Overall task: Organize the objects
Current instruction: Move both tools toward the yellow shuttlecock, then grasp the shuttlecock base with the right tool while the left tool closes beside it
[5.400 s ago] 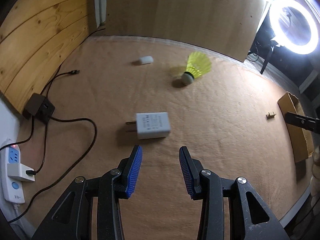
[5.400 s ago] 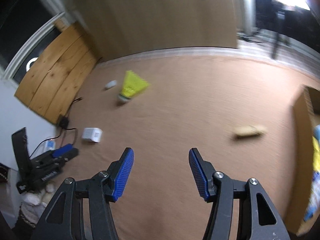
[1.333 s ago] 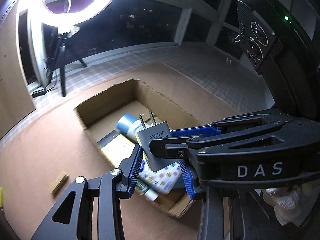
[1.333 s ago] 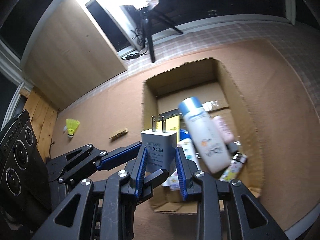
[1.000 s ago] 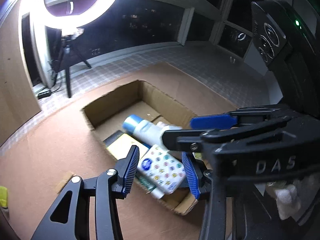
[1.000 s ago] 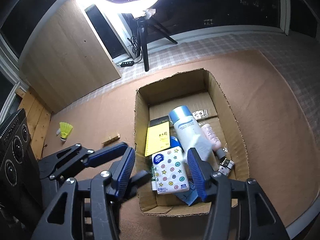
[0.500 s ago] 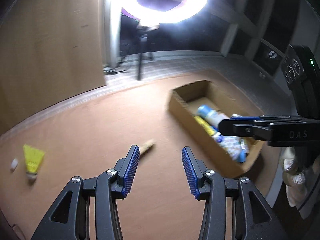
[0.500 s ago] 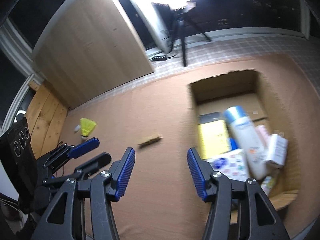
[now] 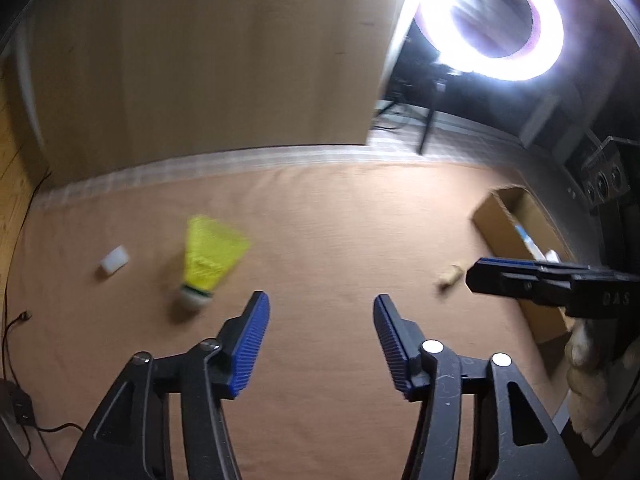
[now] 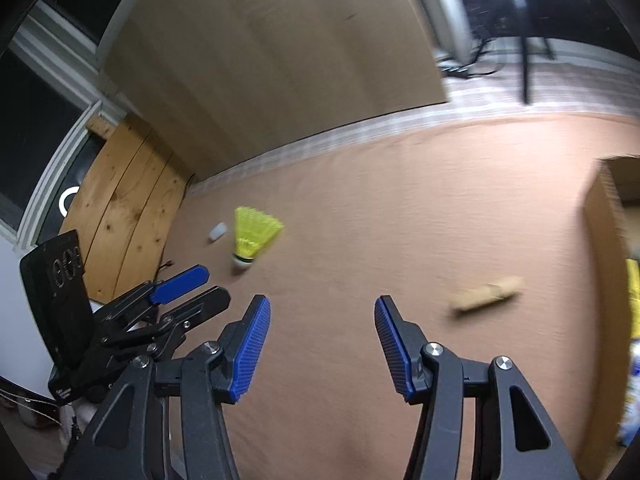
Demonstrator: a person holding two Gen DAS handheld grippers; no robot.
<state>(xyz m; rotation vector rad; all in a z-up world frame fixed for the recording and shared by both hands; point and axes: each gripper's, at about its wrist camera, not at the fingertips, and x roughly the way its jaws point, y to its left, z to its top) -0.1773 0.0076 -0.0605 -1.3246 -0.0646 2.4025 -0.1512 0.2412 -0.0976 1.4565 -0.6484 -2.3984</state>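
Observation:
A yellow shuttlecock [image 9: 208,264] stands on the brown cloth, left of and beyond my left gripper [image 9: 320,344], which is open and empty. A small white piece [image 9: 115,258] lies left of the shuttlecock. A wooden clothespin [image 10: 486,293] lies right of and beyond my right gripper [image 10: 320,344], also open and empty. The shuttlecock also shows in the right wrist view [image 10: 254,236], with the left gripper [image 10: 180,288] low at the left. The cardboard box [image 9: 516,240] holding several items sits at the right.
A wooden panel [image 9: 200,60] stands behind the cloth. A bright ring light [image 9: 492,28] on a tripod is at the back right. Slanted wooden boards [image 10: 124,208] and black cables [image 9: 12,320] lie at the left.
Both grippers have swung left, away from the box and toward the shuttlecock. The white charger, released into the box about a second ago, is out of sight. Both stay open.

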